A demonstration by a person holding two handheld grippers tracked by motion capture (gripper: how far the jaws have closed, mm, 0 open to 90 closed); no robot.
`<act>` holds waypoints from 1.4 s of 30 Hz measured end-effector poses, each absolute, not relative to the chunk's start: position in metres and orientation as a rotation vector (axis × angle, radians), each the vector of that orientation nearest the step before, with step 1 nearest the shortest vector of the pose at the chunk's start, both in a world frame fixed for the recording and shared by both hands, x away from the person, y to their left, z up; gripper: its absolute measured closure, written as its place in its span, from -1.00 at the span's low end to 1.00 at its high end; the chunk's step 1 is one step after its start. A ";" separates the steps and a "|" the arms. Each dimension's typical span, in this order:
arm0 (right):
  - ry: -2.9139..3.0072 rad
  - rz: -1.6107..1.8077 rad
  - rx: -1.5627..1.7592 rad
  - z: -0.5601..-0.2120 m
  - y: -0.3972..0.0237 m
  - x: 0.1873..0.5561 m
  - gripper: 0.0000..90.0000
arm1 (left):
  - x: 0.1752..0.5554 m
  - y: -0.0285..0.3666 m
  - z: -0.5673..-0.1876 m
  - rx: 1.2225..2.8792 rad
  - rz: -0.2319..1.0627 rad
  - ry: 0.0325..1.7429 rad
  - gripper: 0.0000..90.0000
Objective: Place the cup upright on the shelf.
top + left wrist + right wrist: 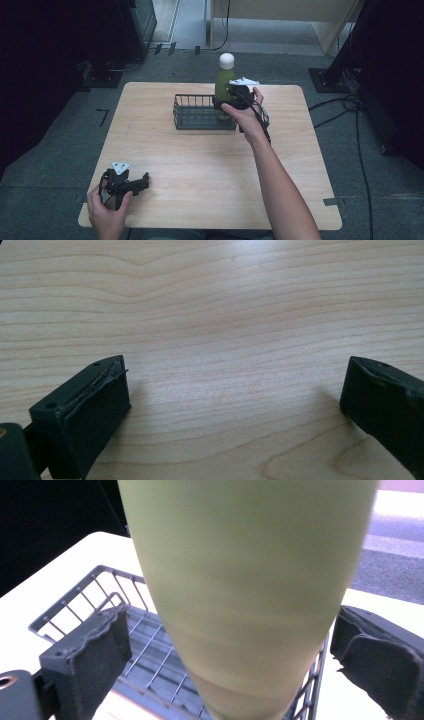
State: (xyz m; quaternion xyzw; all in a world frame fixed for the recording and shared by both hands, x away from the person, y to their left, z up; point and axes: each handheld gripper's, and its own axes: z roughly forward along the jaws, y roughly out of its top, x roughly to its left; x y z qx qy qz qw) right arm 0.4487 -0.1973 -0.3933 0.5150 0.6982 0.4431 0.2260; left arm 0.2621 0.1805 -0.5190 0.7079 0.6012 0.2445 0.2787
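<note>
Over basket [192, 116]: right tool [226, 102] spread around bottle [224, 75] | left tool [142, 182] low, spread

The left claw [131, 184] rests near the tabletop's [200, 165] front-left corner, jaws spread wide. The right arm [280, 185] reaches toward the far edge, its claw [235, 97] parted.

Matt pale wood table [200, 165], dark wire-metal basket [186, 116], smooth green bottle [223, 80].
</note>
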 end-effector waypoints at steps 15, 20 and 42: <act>1.911 1.233 1.404 -0.395 -0.227 0.416 -0.98 | 0.262 0.180 -0.519 1.899 0.656 1.613 -1.00; 1.910 1.226 1.405 -0.398 -0.238 0.403 -0.98 | 0.262 0.180 -0.519 1.899 0.656 1.613 -1.00; 1.915 1.153 1.428 -0.426 -0.279 0.348 -0.99 | 0.262 0.180 -0.519 1.899 0.656 1.613 -1.00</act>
